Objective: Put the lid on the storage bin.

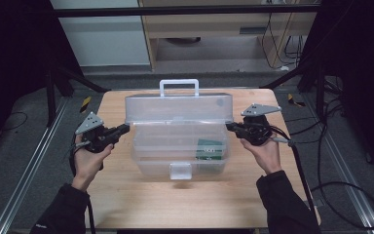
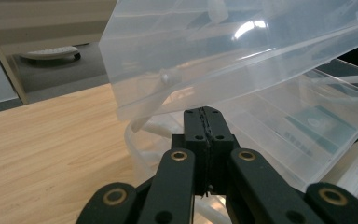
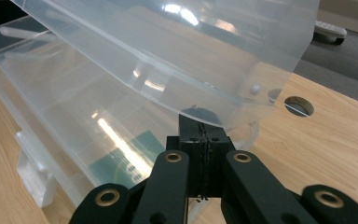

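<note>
The left gripper is clenched at the lid's 9 o'clock edge, seemingly pinching it to steady it. The clear box sits mid-table, lid raised. The right gripper is clenched at the 3 o'clock edge, so both ends move evenly.

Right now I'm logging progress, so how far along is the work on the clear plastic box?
Done: the clear plastic box's hinged lid stands raised, and a green item lies in the tray. In hand: the left gripper and right gripper, both shut, sit at the lid's two ends. Left: whether the lid goes further up or back down, I cannot tell.
</note>
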A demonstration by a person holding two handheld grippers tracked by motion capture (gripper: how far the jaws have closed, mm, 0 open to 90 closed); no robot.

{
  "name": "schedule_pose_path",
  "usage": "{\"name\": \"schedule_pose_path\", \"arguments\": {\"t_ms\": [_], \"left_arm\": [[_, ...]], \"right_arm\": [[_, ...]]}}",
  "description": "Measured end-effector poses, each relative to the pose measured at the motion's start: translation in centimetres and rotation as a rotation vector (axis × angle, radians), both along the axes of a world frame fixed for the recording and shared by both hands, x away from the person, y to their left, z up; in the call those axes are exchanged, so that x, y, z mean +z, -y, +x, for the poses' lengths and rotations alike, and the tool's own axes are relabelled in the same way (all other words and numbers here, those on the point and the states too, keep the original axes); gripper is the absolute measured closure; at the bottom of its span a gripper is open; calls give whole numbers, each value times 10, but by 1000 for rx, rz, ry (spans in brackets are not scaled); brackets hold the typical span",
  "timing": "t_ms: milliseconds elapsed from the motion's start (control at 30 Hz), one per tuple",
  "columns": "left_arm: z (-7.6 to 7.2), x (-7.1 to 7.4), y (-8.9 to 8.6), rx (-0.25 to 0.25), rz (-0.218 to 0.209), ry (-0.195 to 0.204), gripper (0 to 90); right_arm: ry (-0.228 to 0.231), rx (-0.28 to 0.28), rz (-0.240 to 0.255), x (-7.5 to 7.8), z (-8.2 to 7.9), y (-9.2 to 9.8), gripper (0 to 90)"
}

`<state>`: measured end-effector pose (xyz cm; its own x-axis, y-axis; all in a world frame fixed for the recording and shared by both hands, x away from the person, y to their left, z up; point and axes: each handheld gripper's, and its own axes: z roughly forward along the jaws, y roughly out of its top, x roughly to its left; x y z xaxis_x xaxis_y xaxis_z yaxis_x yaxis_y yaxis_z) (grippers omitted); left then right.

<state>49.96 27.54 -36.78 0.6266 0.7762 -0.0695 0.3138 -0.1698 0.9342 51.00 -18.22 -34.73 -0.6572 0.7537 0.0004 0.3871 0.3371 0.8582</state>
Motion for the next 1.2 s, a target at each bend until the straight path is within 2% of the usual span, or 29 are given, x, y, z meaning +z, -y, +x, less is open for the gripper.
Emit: {"name": "schedule_pose_path", "arguments": {"t_ms": [67, 333, 533, 733, 967, 1067, 1100, 1133, 1200], "left_arm": [[-2, -2, -1, -3, -2, -6, 896], [-11, -11, -4, -13, 43, -24, 896], [-17, -23, -7, -23, 84, -47, 896], [-20, -31, -7, -32, 102, -69, 895], [-23, -39, -6, -33, 149, -77, 895], [-24, -44, -6, -22, 200, -92, 894], [-24, -47, -7, -15, 205, -91, 894], [-23, -48, -9, -14, 190, -93, 890], [-22, -50, -14, 14, 216, -87, 886]], "right_arm": [[0, -3, -15, -1, -4, 0, 900], [-13, -11, -66, -10, -15, 5, 900], [-33, -12, -83, -24, -20, 8, 899], [-46, -11, -120, -33, -24, 7, 898], [-50, -24, -167, -41, -26, 7, 899], [-51, -27, -178, -42, -26, 8, 899], [-59, -26, -184, -43, -26, 8, 899], [-63, -27, -198, -46, -26, 8, 899], [-67, -48, -248, -52, -23, 8, 899]]}}
